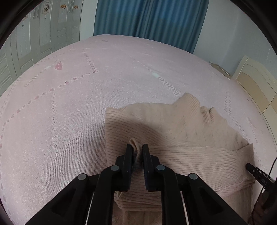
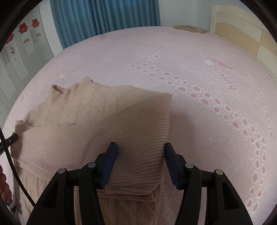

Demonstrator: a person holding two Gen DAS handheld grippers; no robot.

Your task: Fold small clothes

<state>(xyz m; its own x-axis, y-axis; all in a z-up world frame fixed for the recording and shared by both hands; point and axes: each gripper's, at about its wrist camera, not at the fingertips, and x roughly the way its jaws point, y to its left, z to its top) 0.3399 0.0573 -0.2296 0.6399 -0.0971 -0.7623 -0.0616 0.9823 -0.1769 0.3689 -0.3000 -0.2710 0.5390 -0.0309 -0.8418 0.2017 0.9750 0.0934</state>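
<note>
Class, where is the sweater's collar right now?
In the right wrist view the collar lies upper left on the pink bedspread, towards the blue curtain.

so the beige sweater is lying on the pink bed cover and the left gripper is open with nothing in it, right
Not quite. The beige sweater does lie on the pink bed cover, but the left gripper is shut on a pinched fold of the sweater, not open with nothing in it. The left wrist view shows this.

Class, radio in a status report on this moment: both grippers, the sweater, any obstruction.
Left gripper shut on a pinch of sweater. Right gripper open, jaws straddling the folded sleeve. Sweater part-folded on pink bedspread. Nothing in the way.
</note>
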